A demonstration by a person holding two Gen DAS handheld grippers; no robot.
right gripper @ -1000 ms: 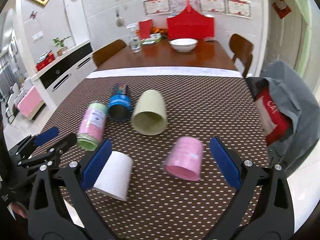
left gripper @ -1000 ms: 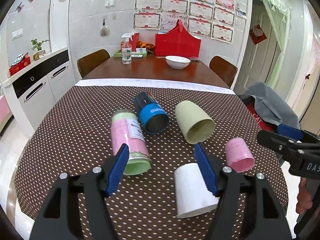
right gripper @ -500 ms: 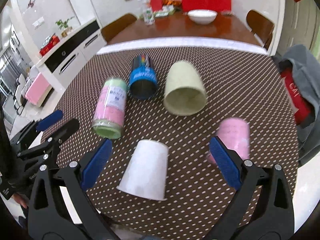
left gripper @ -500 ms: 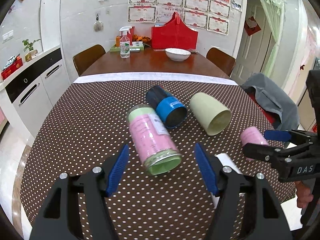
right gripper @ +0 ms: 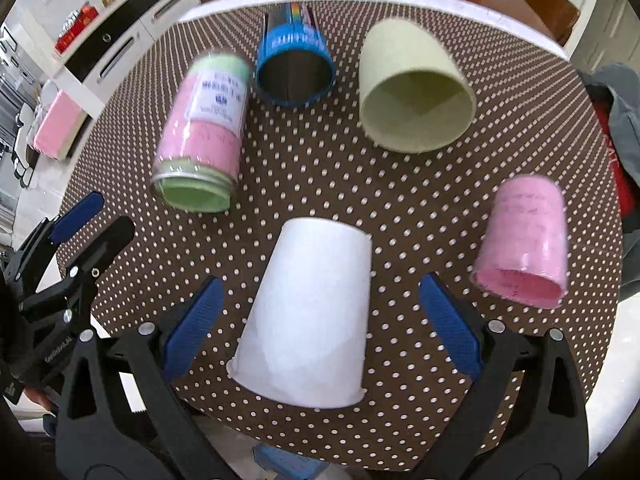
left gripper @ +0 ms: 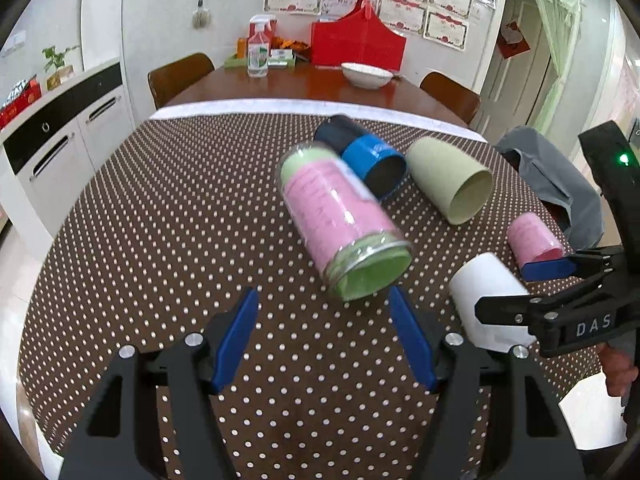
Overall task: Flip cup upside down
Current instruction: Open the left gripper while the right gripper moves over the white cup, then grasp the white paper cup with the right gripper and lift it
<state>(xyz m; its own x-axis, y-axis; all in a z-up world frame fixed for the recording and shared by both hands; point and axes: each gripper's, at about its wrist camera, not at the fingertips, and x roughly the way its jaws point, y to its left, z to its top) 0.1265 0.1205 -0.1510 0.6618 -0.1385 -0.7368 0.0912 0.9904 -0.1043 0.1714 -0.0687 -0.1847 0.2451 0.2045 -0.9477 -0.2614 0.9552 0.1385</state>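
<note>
Several cups lie on their sides on a dotted brown tablecloth [right gripper: 400,200]. A white paper cup [right gripper: 312,316] lies between the open fingers of my right gripper [right gripper: 320,332], mouth toward me; it also shows in the left wrist view [left gripper: 488,300]. A small pink cup [right gripper: 524,240] lies to its right. A pale green cup [right gripper: 412,88], a blue-rimmed can [right gripper: 294,64] and a pink-labelled jar [right gripper: 200,136] lie farther back. My left gripper [left gripper: 324,340] is open and empty, just short of the jar [left gripper: 344,220].
The table edge runs close under both grippers. A grey jacket on a chair [left gripper: 556,188] stands at the right. A wooden table with a white bowl [left gripper: 366,74], a spray bottle [left gripper: 258,56] and a red holder [left gripper: 356,44] is behind.
My right gripper has swung left and tilted down, from the pink cup to over the white cup. My left gripper has shifted left, from the white cup toward the jar.
</note>
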